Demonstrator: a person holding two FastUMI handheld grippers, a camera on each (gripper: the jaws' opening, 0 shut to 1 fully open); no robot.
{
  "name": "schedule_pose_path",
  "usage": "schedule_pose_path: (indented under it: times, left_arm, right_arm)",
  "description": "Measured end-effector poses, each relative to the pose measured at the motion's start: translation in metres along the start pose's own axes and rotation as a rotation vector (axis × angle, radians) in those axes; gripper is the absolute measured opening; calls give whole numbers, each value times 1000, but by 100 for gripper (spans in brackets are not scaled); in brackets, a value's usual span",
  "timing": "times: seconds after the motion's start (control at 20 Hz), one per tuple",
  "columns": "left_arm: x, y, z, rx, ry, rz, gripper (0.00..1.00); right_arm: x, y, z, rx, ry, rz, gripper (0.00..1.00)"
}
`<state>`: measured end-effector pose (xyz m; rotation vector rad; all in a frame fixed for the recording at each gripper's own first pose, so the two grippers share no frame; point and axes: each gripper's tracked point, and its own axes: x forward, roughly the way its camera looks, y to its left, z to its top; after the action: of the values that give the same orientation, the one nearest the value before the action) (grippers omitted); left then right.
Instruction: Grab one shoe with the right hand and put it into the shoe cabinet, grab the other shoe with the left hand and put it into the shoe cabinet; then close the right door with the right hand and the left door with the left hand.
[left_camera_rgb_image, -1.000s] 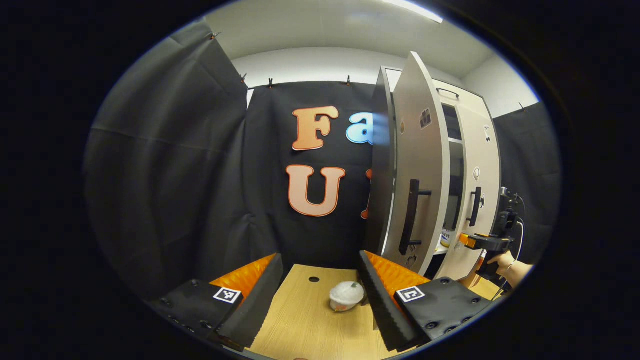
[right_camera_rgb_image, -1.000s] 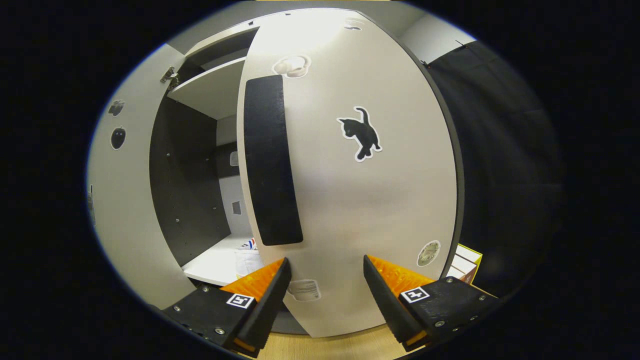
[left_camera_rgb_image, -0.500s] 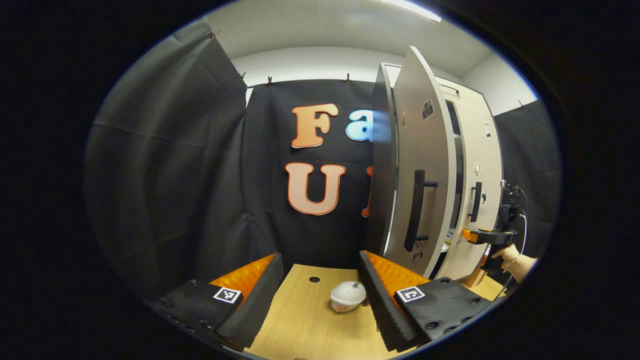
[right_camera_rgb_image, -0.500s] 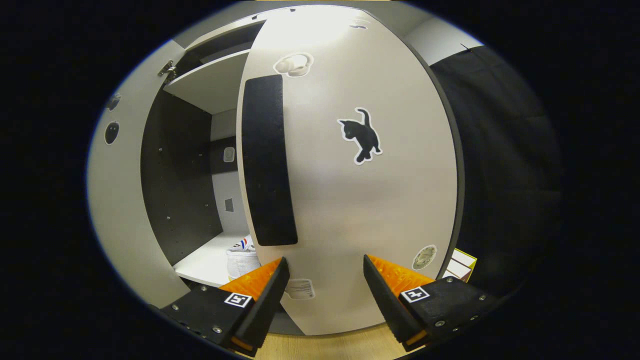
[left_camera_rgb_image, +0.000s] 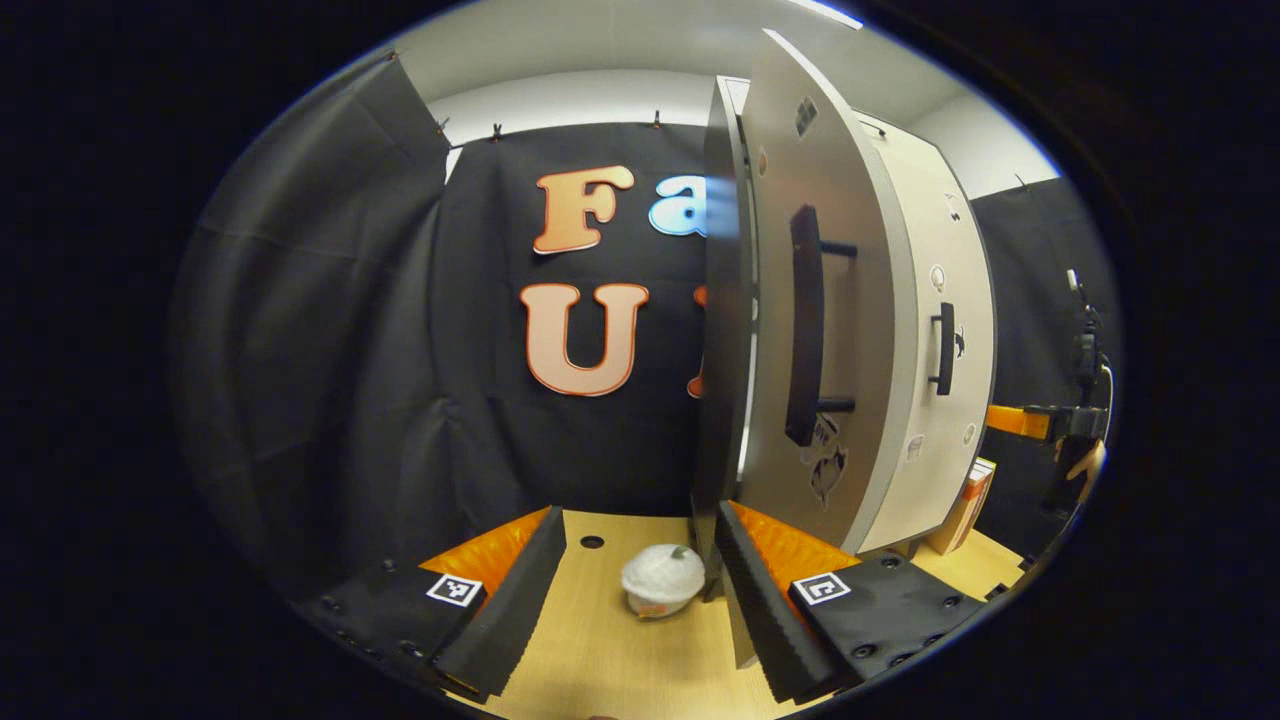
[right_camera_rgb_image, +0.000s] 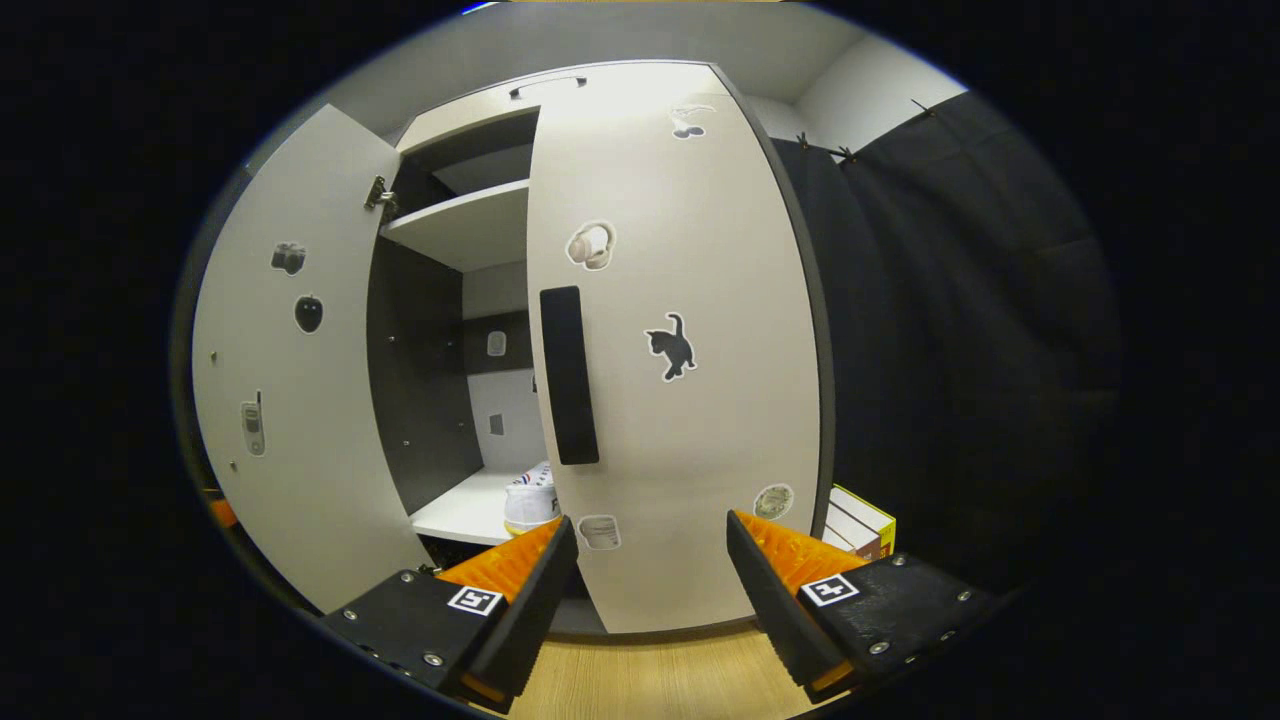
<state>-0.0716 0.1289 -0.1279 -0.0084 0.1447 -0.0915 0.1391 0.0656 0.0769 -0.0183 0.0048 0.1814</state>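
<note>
Shoe cabinet (right_camera_rgb_image: 640, 130) stands on a light wooden table (right_camera_rgb_image: 640, 680), with black cloth hung behind and to the sides. Right door (right_camera_rgb_image: 690, 440) lies flush against the cabinet front, closed; black bar handle (right_camera_rgb_image: 568, 375) along its left edge, cat sticker (right_camera_rgb_image: 672, 346) beside it, smaller stickers above and below. Left door (right_camera_rgb_image: 290, 400) swung wide open, inner face toward the right gripper view, hinge (right_camera_rgb_image: 380, 192) at its top corner. Through the gap: an upper shelf (right_camera_rgb_image: 465, 225), dark side wall, and a lower shelf (right_camera_rgb_image: 460, 505) with one white shoe (right_camera_rgb_image: 530, 497) on it, mostly hidden by the right door's edge. Second shoe cannot be made out. Stacked boxes (right_camera_rgb_image: 860, 520) on the table just right of the cabinet.

Right gripper (right_camera_rgb_image: 650, 575) held off the right door, jaws apart, nothing between them. In the left gripper view it sits far right (left_camera_rgb_image: 1040, 420), with the hand (left_camera_rgb_image: 1085, 465) holding it, apart from the cabinet.

Left gripper (left_camera_rgb_image: 640, 580) close to the open left door (left_camera_rgb_image: 800, 350), seen nearly edge-on; jaws apart, empty. Right finger (left_camera_rgb_image: 760, 560) at the door's lower edge; contact cannot be told. Small white lidded cup (left_camera_rgb_image: 660, 582) on the table between the fingers, ahead of them. Door's outer handle (left_camera_rgb_image: 805, 325) faces right.
</note>
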Motion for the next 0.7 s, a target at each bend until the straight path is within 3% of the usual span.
schedule_pose_path:
  times: [0.25, 0.4, 0.55, 0.65, 0.7]
  left_arm:
    - [18, -45, -23, 2, 26, -87, 97]
    - [17, -51, -17, 54, -1, -86, 91]
    - [18, -77, -24, -28, 36, -135, 92]
    - [18, -97, -24, -42, 42, -176, 97]
    - [19, -108, -21, -36, 38, -190, 95]
  right_arm:
    - [-51, -24, 21, -33, -48, -20, 93]
    - [-73, -45, 31, -57, -63, -48, 93]
    - [-87, -58, 40, -35, -82, -60, 93]
    - [-94, -61, 42, -23, -93, -59, 93]
    - [-97, -63, 42, -21, -95, -59, 93]
